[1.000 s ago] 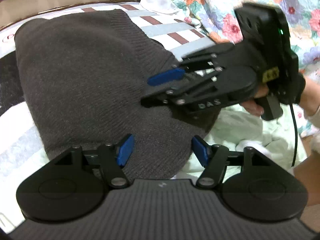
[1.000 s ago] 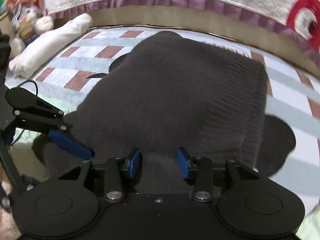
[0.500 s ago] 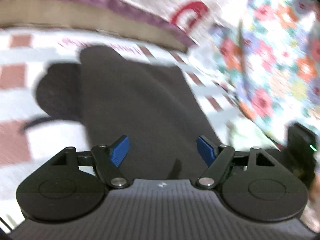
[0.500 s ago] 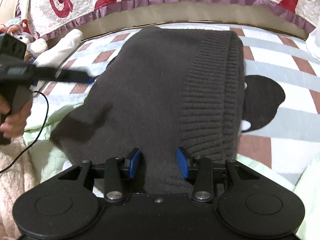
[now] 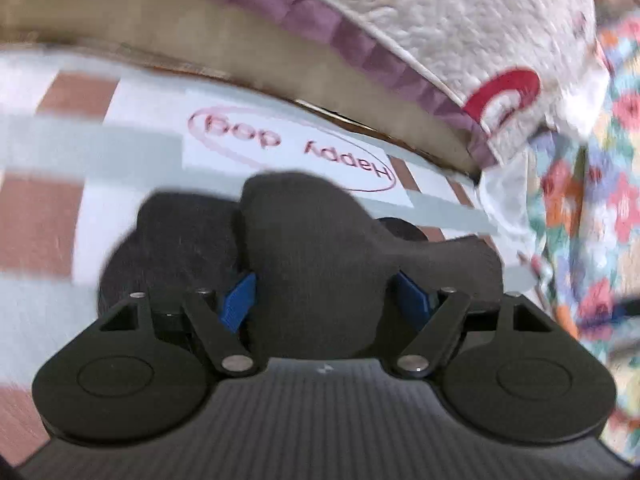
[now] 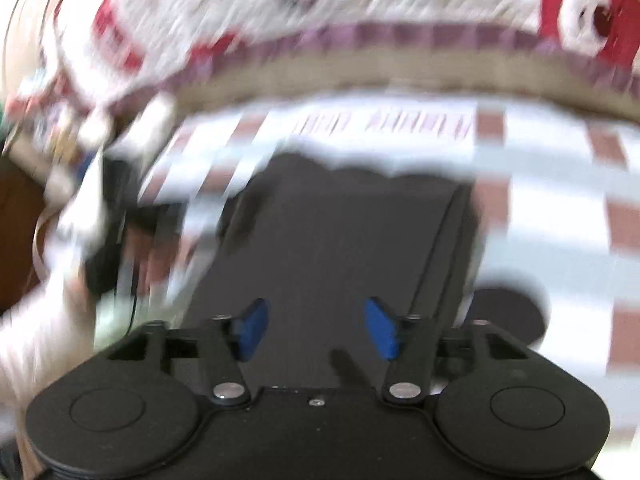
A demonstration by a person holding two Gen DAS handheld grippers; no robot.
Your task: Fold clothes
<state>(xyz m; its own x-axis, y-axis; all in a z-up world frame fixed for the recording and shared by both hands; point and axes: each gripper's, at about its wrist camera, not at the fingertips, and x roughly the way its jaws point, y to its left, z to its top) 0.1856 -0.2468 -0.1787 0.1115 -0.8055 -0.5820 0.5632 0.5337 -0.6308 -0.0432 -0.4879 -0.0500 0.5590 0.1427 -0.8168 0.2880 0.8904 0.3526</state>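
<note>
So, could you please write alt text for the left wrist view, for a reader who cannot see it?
A dark grey knitted sweater lies folded on a checked bedsheet, bulging up between the blue pads of the open left claw in the foreground. Beyond it the sheet shows upside-down "Happy day" lettering; a floral quilt lies at right.

My dark charcoal-brown sweater (image 5: pixel 312 248) lay on a sheet (image 5: pixel 92 216) checked white, pale grey and brick red — the quilt (image 5: pixel 460 28) was cream with red motifs, purple-trimmed — my pads (image 6: pixel 252 334) blue.
</note>
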